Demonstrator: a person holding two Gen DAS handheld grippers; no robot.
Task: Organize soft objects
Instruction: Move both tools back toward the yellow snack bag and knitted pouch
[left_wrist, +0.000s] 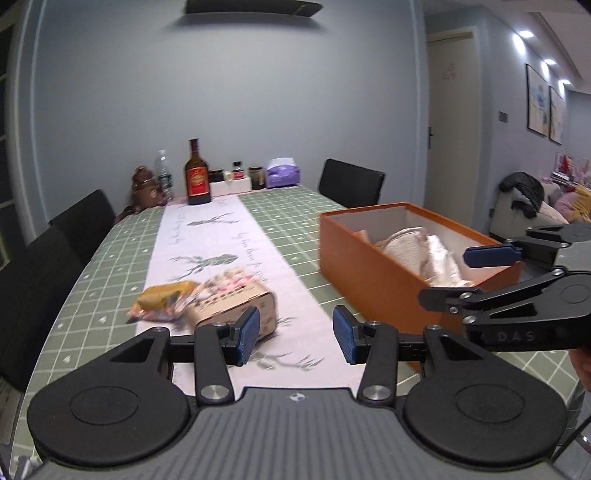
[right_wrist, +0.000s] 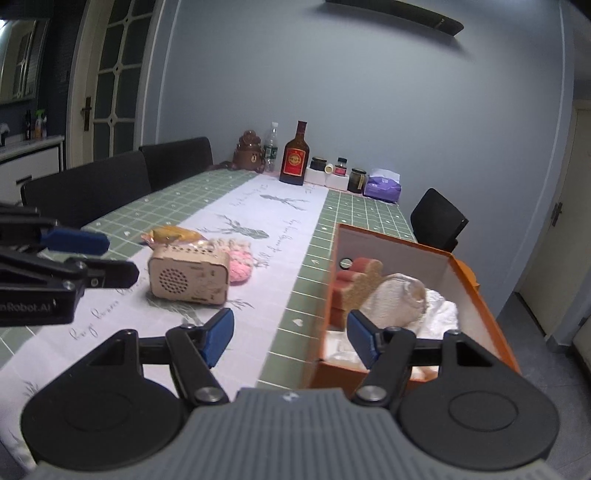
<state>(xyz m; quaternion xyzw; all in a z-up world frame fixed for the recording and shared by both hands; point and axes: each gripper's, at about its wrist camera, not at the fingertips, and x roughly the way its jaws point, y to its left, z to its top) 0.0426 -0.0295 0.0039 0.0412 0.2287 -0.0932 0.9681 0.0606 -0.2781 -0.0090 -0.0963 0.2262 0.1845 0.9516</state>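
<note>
Looking past the left claw (left_wrist: 295, 334), I judged the main risk to be the beige speaker-like box (right_wrist: 188, 275), which sat touching the pink knitted piece (right_wrist: 240, 260) and hid part of it. A reach from my side could have nudged that hard box or pinched it instead of the soft thing. The yellow packet (right_wrist: 171, 234) lay just behind the box. Further from the box, on its right, the orange box (right_wrist: 484, 314) already held pale cloths (right_wrist: 439, 310) and a brown block.

Both claws pointed slightly downward over the tabletop (right_wrist: 295, 295). The left claw stood about half open and empty. The right claw (right_wrist: 290, 338), near the orange box's corner, was opening with nothing between its pads.
</note>
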